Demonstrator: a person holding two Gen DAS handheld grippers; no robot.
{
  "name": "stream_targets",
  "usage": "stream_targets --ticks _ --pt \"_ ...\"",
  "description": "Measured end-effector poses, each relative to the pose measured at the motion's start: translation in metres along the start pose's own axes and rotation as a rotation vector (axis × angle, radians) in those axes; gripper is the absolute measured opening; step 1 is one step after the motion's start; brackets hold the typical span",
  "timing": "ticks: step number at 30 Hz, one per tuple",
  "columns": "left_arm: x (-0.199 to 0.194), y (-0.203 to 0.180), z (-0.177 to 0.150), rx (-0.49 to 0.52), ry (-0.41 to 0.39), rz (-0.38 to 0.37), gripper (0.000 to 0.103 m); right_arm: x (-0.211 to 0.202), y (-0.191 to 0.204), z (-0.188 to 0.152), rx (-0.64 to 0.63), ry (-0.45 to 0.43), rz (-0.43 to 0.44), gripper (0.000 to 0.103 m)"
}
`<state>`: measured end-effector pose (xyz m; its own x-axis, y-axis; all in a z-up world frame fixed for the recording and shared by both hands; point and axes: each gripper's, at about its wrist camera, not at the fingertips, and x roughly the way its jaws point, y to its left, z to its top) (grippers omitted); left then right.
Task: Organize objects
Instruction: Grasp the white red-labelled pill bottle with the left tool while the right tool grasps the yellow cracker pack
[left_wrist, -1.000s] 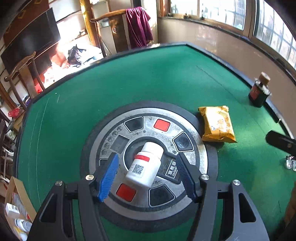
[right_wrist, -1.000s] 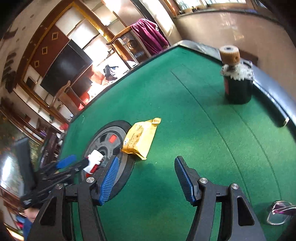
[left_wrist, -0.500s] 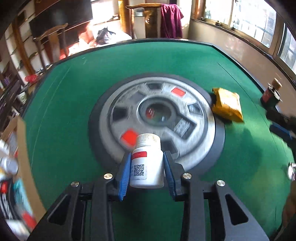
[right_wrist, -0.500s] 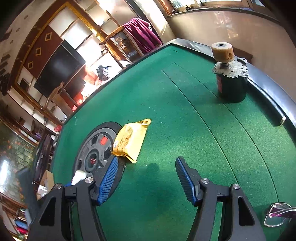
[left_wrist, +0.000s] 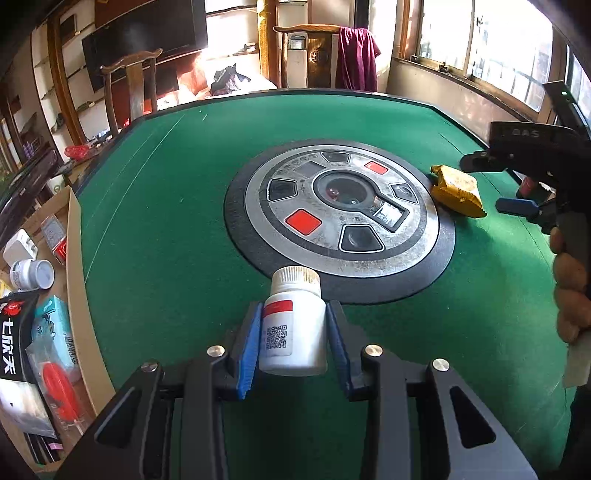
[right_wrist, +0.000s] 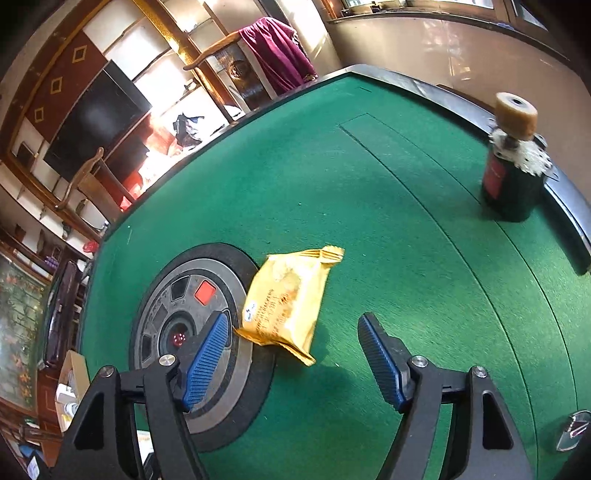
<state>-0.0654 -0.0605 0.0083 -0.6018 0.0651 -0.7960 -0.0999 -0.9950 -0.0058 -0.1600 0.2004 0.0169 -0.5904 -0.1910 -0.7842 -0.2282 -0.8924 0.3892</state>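
My left gripper is shut on a white pill bottle with a red band and a QR code, held above the green table's near part, short of the round metal hub. A yellow snack packet lies right of the hub; it also shows in the right wrist view. My right gripper is open and empty, just short of the packet, which lies ahead between its blue fingers. It also shows in the left wrist view.
A dark bottle with a cork stopper stands near the table's right rim. A cardboard box holding jars and packets sits off the table's left edge. A wooden chair stands behind the table. A shiny object lies at the near right.
My left gripper closed on the pill bottle on the hub, lifted it and pulled it back toward the near left. My right gripper moved closer to the yellow packet.
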Motion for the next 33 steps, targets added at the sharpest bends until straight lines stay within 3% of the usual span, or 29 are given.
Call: stream_targets --ticks 2,7,8,10,11,25,33 --pt "-0.001 0.000 -0.001 -0.001 -0.004 0.005 0.034 0.010 0.006 0.002 0.004 0.022 -0.024 0.078" --pt "0.000 -0.004 -0.002 0.015 -0.014 0.028 0.034 0.031 0.025 0.005 -0.061 0.029 -0.180 0.078" --pt "0.000 -0.004 -0.002 0.013 -0.014 0.029 0.034 0.034 0.026 0.005 -0.069 0.030 -0.191 0.072" --pt "0.001 -0.004 -0.002 0.013 -0.011 0.032 0.034 0.037 0.030 0.003 -0.115 0.019 -0.215 0.048" --pt "0.002 -0.003 -0.001 0.011 -0.006 0.031 0.034 0.037 0.031 0.003 -0.141 0.017 -0.231 0.048" --pt "0.001 0.004 -0.001 -0.028 -0.024 0.015 0.033 -0.021 0.011 -0.055 -0.228 -0.011 0.063 0.048" --pt "-0.010 0.016 0.004 -0.083 -0.078 0.038 0.033 -0.021 0.024 -0.059 -0.280 -0.031 0.100 0.048"
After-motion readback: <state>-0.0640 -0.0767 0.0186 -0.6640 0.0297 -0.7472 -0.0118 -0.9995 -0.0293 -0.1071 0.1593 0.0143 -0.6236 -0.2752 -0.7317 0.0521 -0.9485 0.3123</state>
